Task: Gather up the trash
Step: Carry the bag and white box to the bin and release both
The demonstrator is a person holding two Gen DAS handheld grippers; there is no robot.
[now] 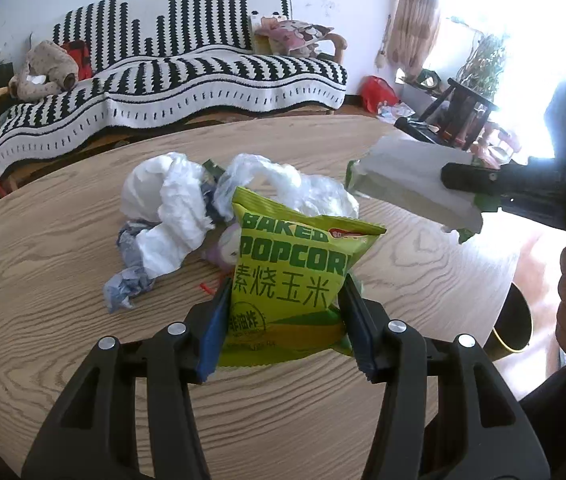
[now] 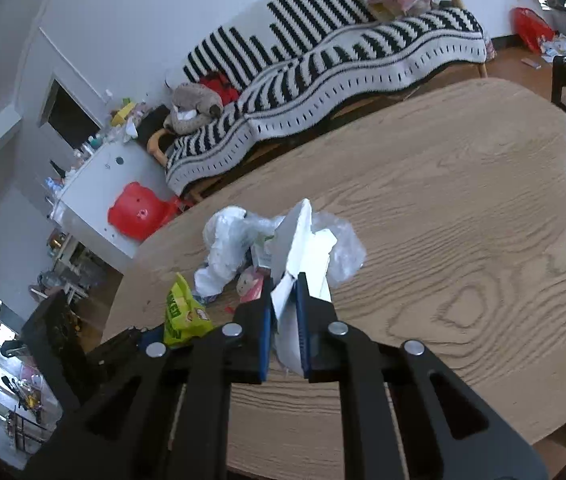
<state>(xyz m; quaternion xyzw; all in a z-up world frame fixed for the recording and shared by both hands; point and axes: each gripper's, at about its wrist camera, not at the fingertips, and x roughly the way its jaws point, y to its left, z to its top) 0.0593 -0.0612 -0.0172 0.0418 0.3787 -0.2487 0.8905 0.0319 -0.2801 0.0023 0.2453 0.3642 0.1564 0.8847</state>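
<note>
Two pieces of trash are in hand: the left gripper (image 1: 287, 312) stands half open with its blue pads pressed on a green baked-popcorn snack bag (image 1: 291, 280), lifted above the oval wood-grain table (image 1: 63, 264), and the right gripper (image 2: 285, 320), nearly shut, pinches a flattened white paper carton with green edges (image 2: 299, 248). Left on the table are crumpled white plastic bags and tissue (image 1: 171, 216), a bluish wad, and something small and pink (hard to make out). A dark round container with a gold rim (image 1: 517, 328), likely the bin, peeks past the table edge, mostly cut off.
</note>
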